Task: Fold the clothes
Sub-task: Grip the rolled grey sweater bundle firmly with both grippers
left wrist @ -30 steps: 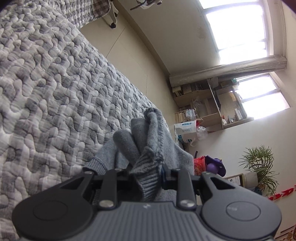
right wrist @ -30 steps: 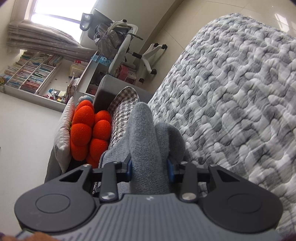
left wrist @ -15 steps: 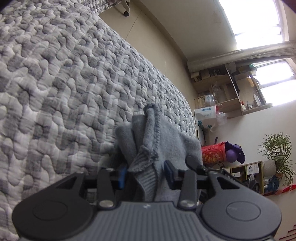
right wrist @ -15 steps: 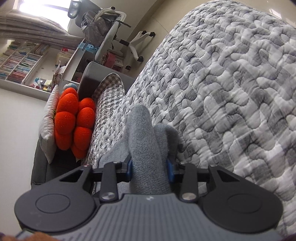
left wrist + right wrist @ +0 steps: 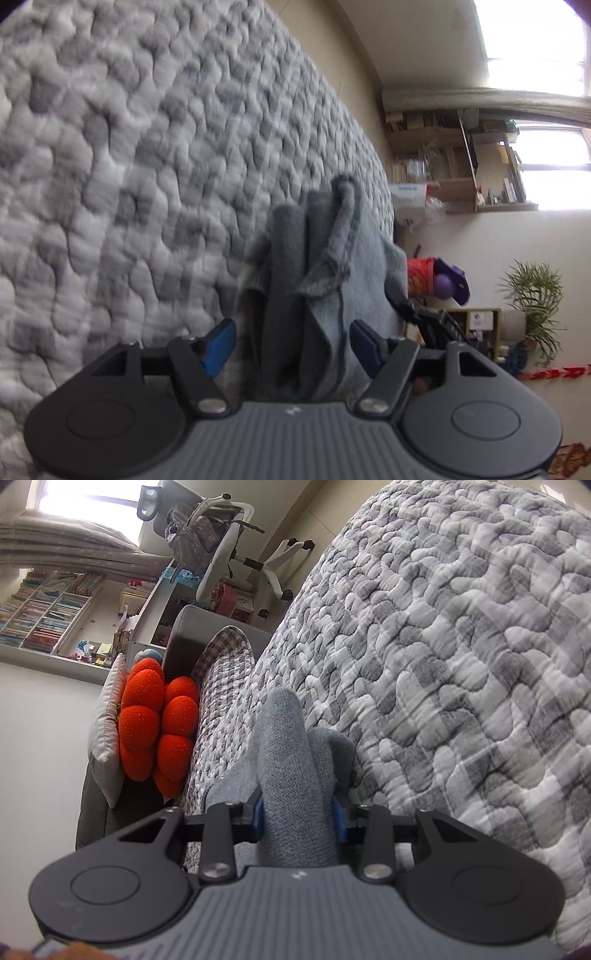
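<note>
Grey knitted garment: one bunched edge stands between the jaws of the left gripper, the rest lying ahead of them on the bed. The left jaws are opening; the blue pads stand clear of the cloth on the left side, and the right pad sits close beside it.

Right gripper: jaws closed on another fold of the same garment, both blue pads pressed against the knit, which rises ahead of them in a rounded hump.

Quilt: grey and white, puckered, covering the bed under and beyond both sets of jaws.

Orange cushion: left of the right jaws, against a checked pillow.

Office chair: far beyond the right jaws.

Potted plant and shelf: right of the left jaws, well apart.
</note>
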`<state>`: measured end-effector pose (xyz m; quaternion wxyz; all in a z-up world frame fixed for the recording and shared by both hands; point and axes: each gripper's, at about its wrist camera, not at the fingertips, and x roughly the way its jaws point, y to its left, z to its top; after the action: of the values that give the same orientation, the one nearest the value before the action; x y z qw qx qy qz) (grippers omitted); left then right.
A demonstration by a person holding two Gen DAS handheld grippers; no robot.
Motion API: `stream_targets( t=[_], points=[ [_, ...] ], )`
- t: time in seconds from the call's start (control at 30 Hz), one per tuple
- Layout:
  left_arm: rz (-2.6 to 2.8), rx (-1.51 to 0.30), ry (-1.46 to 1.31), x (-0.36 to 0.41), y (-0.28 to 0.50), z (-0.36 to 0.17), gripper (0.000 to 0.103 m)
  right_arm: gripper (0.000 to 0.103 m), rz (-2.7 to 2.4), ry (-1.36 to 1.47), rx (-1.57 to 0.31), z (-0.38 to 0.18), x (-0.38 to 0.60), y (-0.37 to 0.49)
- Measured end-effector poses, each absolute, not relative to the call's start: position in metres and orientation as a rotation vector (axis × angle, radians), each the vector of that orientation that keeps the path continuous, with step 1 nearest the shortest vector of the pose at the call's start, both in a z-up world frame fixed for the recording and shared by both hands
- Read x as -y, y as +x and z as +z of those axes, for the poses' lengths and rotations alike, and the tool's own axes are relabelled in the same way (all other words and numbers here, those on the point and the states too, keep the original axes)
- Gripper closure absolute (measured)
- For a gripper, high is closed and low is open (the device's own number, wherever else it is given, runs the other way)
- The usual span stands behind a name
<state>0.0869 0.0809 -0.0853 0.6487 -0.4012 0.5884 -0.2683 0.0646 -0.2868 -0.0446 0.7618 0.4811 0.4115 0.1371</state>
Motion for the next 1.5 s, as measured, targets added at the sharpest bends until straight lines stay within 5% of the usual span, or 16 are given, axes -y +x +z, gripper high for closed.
stream_targets(
  t=[0.13,0.73,0.87,1.1,1.5],
  points=[
    [-0.651,-1.41,-0.97,-0.069,0.08,-0.096,0.034,0.065,0.3,1.047,-0.896,-0.045,0.287,0.065],
    [-0.566,-1.127,-1.001,-0.055,0.083,-0.085,0.035,0.064,0.313,1.067,-0.894,-0.047,0.29,0.061],
    [-0.546,-1.089,-0.956,-0.049,0.086,-0.083,0.05,0.054,0.314,1.057,-0.89,-0.046,0.29,0.059],
    [-0.536,-1.068,-0.902,-0.036,0.091,-0.079,0.054,0.047,0.317,1.027,-0.883,-0.044,0.289,0.056],
    [-0.504,-1.037,-0.886,-0.042,0.088,-0.07,0.072,0.063,0.365,0.959,-0.853,-0.031,0.27,0.059]
  ],
)
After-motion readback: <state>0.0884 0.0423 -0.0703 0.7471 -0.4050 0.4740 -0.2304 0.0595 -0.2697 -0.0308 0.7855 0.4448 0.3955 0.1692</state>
